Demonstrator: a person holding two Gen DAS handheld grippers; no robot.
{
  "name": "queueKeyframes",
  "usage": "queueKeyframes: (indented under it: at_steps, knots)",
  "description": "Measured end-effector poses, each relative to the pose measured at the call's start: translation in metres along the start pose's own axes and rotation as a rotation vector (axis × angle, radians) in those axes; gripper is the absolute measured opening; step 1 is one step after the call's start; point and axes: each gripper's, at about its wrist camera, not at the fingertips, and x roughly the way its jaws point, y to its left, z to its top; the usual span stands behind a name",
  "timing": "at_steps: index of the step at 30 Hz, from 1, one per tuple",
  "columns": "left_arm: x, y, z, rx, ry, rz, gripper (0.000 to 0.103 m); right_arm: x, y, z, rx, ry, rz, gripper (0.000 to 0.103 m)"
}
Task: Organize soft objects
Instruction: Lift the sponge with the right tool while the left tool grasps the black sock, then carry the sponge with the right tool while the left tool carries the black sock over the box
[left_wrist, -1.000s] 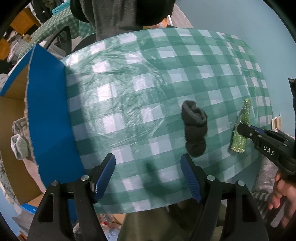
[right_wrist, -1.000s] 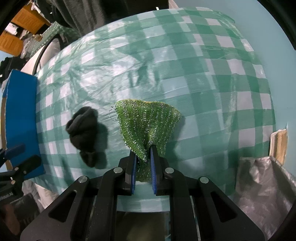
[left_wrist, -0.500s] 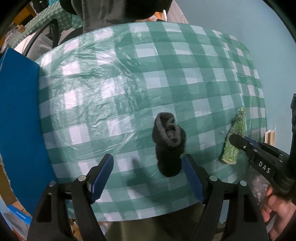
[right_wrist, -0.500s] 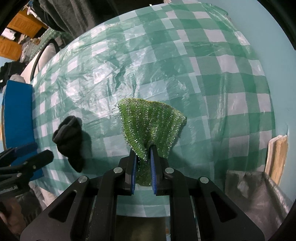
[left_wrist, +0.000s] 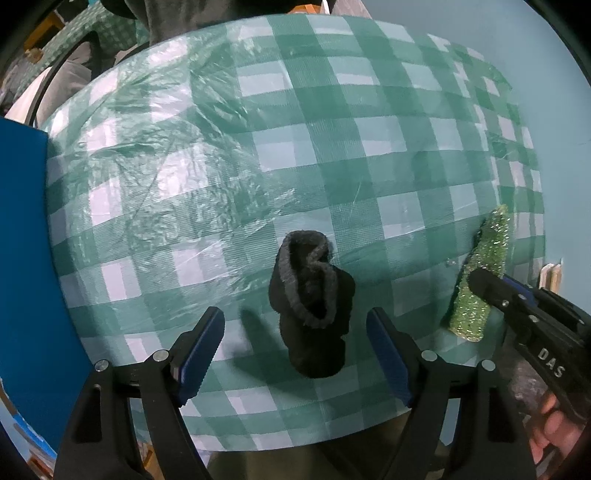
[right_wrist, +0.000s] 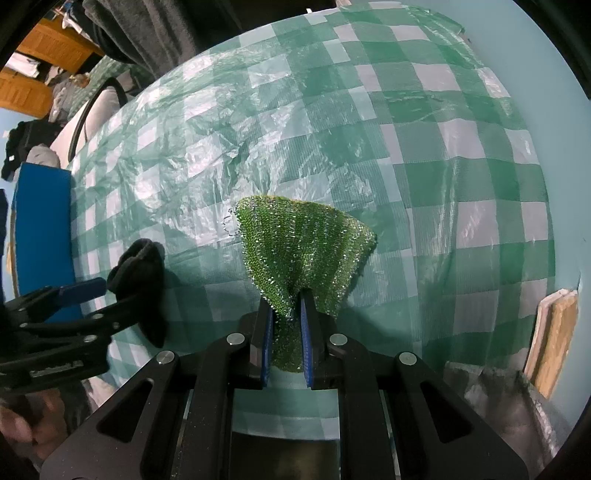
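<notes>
soft things first: across the checked table (left_wrist: 332, 122), with the blue box (left_wrist: 22, 258) at its left edge, lie a balled black sock (left_wrist: 310, 302) near the front edge and a green glitter cloth (right_wrist: 303, 251) to its right. the left gripper (left_wrist: 295, 347) hangs over the sock, jaws opening wide, the sock between them but not pressed. the right gripper (right_wrist: 287, 339) is clamped tight on the cloth's gathered corner. to grip well, i'd centre the sock before closing. open tabletop lies beyond; the front edge is close, and the right gripper sits just beside.
</notes>
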Motion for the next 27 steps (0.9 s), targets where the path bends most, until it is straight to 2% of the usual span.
queueKeyframes:
  at_steps: [6,8,10,11,21,27]
  knots:
    - [0.009,-0.007,0.005,0.023,-0.001,0.029,0.079,-0.002,-0.001,0.003,-0.008,-0.007,0.013,0.012]
    - [0.011,-0.01,0.004,0.03,-0.005,0.034,0.068,-0.003,0.0,0.003,-0.011,-0.009,0.014,0.012]
    - [0.012,-0.008,0.002,0.033,0.001,0.03,0.042,-0.003,0.002,0.003,-0.016,-0.012,0.014,0.012]
    - [0.013,-0.006,0.001,0.033,0.003,0.033,0.039,-0.004,0.003,0.003,-0.018,-0.013,0.013,0.012]
    - [-0.003,0.016,-0.005,0.029,-0.066,0.051,0.038,-0.01,0.021,0.005,-0.062,-0.042,0.001,0.01]
    - [-0.016,0.029,-0.024,0.029,-0.096,0.056,0.038,-0.016,0.036,0.006,-0.093,-0.061,-0.004,0.01]
